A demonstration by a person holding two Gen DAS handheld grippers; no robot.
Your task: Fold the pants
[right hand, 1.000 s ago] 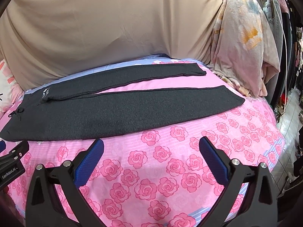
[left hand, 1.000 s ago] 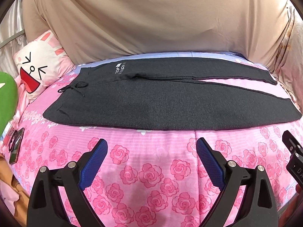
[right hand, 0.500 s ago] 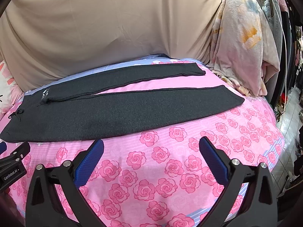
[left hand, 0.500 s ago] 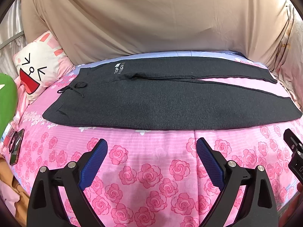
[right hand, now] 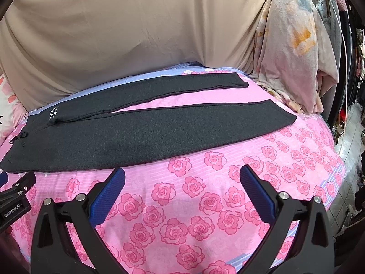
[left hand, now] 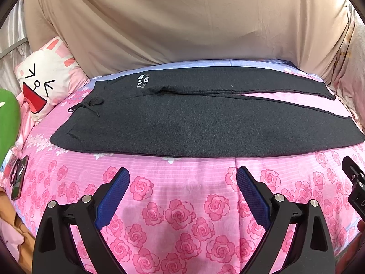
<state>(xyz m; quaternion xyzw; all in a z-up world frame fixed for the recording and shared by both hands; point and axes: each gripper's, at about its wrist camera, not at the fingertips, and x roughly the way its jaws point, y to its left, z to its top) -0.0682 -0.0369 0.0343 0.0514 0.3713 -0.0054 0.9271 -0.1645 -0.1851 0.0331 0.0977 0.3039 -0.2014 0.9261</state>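
Dark grey pants lie flat on the pink rose bedspread, waistband with drawstring at the left, both legs stretched to the right and slightly apart. They also show in the right wrist view. My left gripper is open and empty, hovering over the bedspread short of the pants' near edge. My right gripper is open and empty, likewise short of the near leg. Each gripper's body shows at the edge of the other's view.
A white cartoon-face pillow and a green object lie at the left. A phone-like item sits at the bed's left edge. A beige sheet hangs behind. A draped blanket and hanging clothes stand at the right.
Both grippers have risen or drawn back very slightly; the pants sit a touch higher in view. Nothing was grasped and the pants have not moved.
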